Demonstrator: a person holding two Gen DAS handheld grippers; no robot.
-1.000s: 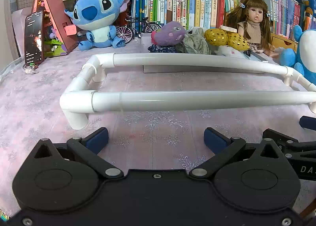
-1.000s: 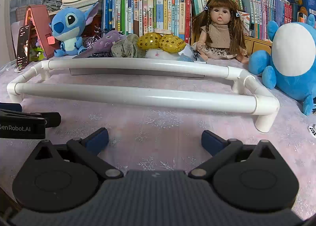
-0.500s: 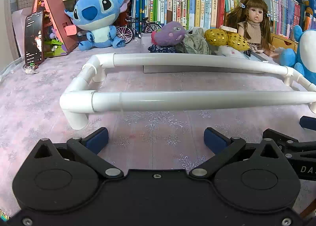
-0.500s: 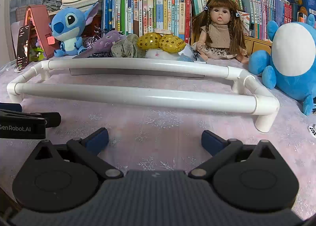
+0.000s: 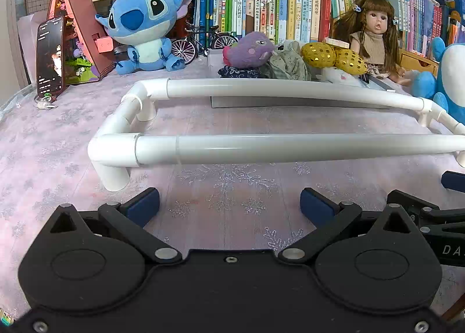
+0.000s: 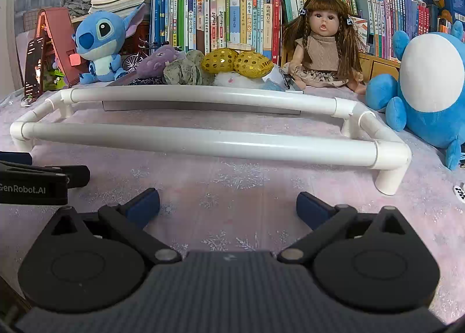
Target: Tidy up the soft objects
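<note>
Nothing has moved since the earlier frames: both grippers sit where they were, low over the pink cloth (image 5: 226, 187), side by side.

Nearest, the left gripper (image 5: 229, 206) has its blue pads spread wide with only cloth between them. The right gripper (image 6: 228, 206) is spread just as wide and also holds nothing. Each shows in the other's view: the right one at the right edge of the left camera, the left one at the left edge of the right camera.

Just past the fingertips stands a white pipe frame (image 5: 290, 145), a long rectangle on short legs, its near rail crossing both views.

Behind its far rail lies a flat grey tray (image 6: 200, 107) heaped with the soft things: a purple plush (image 5: 250, 49), a dark patterned cloth (image 5: 238, 72) under it, a grey-green cloth (image 5: 287, 64), two gold sequinned pouches (image 5: 334, 56) and a white plush (image 6: 232, 81). They touch one another in one pile.

Left of the tray sits a blue plush (image 5: 145, 27), beside it a toy bicycle (image 5: 203, 42), and further left a phone (image 5: 50, 56) leaning on a red toy house (image 5: 78, 13). Right of the tray sits a doll (image 6: 322, 45), then a big blue-and-white plush (image 6: 424, 85). Books (image 6: 232, 16) fill the back.
</note>
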